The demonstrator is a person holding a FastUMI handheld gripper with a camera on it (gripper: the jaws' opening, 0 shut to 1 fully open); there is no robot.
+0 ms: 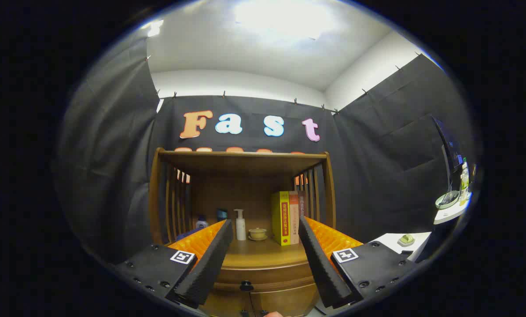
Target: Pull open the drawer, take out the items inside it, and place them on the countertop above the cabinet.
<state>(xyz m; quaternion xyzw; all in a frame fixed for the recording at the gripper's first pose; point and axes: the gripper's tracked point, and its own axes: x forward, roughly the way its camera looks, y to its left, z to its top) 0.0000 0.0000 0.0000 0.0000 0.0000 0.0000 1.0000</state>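
1. The gripper [266, 253] is held level in front of a wooden cabinet [243, 176], its two black padded fingers [207, 264] spread wide and holding nothing, with the cabinet's countertop [263, 257] showing in the gap between them.

2. The drawer [263, 288] sits directly below the countertop, its front flush and closed; a small dark knob [245, 286] on that front lies between and just below the fingertips, likely the reason the claw is held low and centred on the cabinet.

3. The drawer front runs side to side beneath the countertop, its long axis horizontal, its face turned toward the gripper; it would presumably slide out toward the fingers.

4. On the countertop, beneath the cabinet's upper shelf, stand a white pump bottle [240, 224], a small lidded pot [257, 234] just beside it and upright books [287, 218] next to that, all beyond the fingers, leaving the countertop's front strip bare for whatever the drawer holds.

5. The drawer's contents cannot be seen; judged from this, the task has not yet begun.
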